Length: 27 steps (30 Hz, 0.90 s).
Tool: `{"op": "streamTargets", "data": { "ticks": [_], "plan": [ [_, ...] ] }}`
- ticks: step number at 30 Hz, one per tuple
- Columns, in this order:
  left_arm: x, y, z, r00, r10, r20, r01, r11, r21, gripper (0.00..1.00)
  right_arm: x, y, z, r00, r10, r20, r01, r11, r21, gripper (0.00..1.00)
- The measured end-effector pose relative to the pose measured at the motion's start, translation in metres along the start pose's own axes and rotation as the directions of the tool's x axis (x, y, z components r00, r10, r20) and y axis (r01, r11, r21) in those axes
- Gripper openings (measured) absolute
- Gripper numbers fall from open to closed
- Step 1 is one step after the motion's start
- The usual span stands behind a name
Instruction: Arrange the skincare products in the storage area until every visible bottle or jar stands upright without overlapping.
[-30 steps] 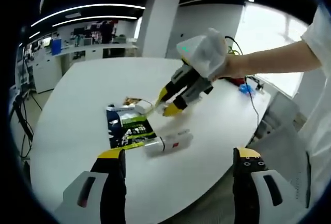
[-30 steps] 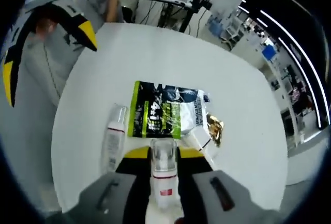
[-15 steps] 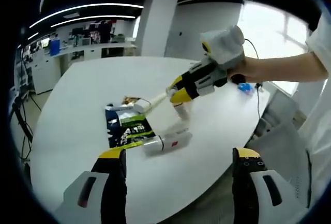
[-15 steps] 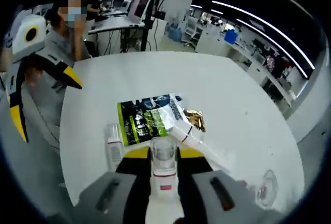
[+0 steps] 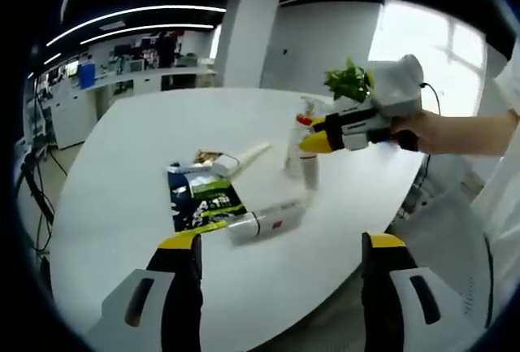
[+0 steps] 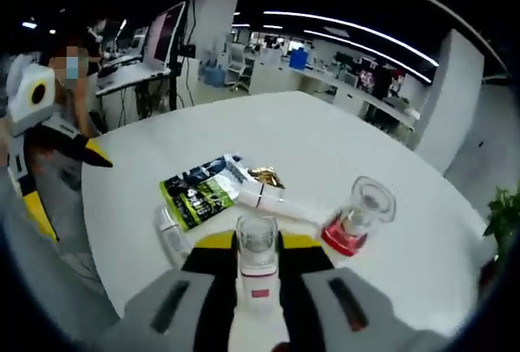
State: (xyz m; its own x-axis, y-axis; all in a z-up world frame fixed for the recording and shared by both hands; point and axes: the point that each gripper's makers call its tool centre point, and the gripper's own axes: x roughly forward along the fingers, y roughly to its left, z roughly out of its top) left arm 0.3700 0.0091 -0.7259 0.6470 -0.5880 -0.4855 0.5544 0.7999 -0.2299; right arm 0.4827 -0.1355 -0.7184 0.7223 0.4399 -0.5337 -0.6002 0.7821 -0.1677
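Toward the counter's (image 5: 122, 230) near edge, the left tongs (image 5: 276, 246) hang wide and empty, well short of the things. Ahead of them a green-and-black pouch (image 5: 199, 197) lies flat, with a white tube (image 5: 244, 157) slanting off its far corner and a clear bottle (image 5: 264, 222) on its side just beside its near corner; that lying bottle could roll toward the edge if nudged carelessly.

Further right, the right tongs (image 5: 313, 142) grip a small white bottle (image 5: 309, 169) by its upper part, upright, its base at or just above the counter; I cannot tell if it touches. Just behind it stands a clear red-capped bottle (image 5: 296, 141), cap down. Letting go before the base sits flat, I judge, would tip the small bottle into that neighbour. It looks slim, with a clear cap and a small red label.
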Motion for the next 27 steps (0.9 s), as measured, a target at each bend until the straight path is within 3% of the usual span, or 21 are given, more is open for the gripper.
{"op": "streamTargets", "data": {
  "ticks": [4,8,12,15,17,23,25,27],
  "plan": [
    [0.000,0.000,0.000,1.000,0.001,-0.002,-0.001,1.000,0.003,0.77,-0.004,-0.009,-0.005,0.998,-0.063,0.013,0.062,0.996,0.061,0.18],
    [0.001,-0.001,-0.001,1.000,0.001,-0.007,-0.001,1.000,0.008,0.76,-0.007,-0.022,-0.009,0.988,-0.155,0.027,0.150,0.978,0.147,0.18],
    [0.001,0.000,-0.002,1.000,0.004,-0.011,-0.004,1.000,0.009,0.76,-0.010,-0.029,-0.011,0.970,-0.231,0.076,0.210,0.952,0.223,0.18],
    [0.001,0.000,-0.002,1.000,0.007,-0.014,-0.007,1.000,0.013,0.76,-0.012,-0.034,-0.014,0.946,-0.301,0.119,0.245,0.906,0.344,0.18],
    [0.001,0.000,-0.003,1.000,0.008,-0.017,-0.008,1.000,0.016,0.76,-0.015,-0.035,-0.017,0.936,-0.328,0.127,0.262,0.893,0.367,0.18],
    [0.002,-0.002,-0.005,1.000,0.002,-0.029,-0.001,1.000,0.023,0.75,-0.020,-0.033,-0.023,0.917,-0.375,0.139,0.305,0.880,0.365,0.18],
    [0.002,-0.002,-0.006,0.999,0.001,-0.032,0.000,1.000,0.026,0.75,-0.021,-0.030,-0.023,0.913,-0.382,0.144,0.325,0.893,0.311,0.18],
    [0.002,-0.002,-0.006,0.999,-0.001,-0.034,0.002,1.000,0.028,0.75,-0.023,-0.026,-0.023,0.911,-0.391,0.132,0.333,0.885,0.326,0.18]
  ]
}}
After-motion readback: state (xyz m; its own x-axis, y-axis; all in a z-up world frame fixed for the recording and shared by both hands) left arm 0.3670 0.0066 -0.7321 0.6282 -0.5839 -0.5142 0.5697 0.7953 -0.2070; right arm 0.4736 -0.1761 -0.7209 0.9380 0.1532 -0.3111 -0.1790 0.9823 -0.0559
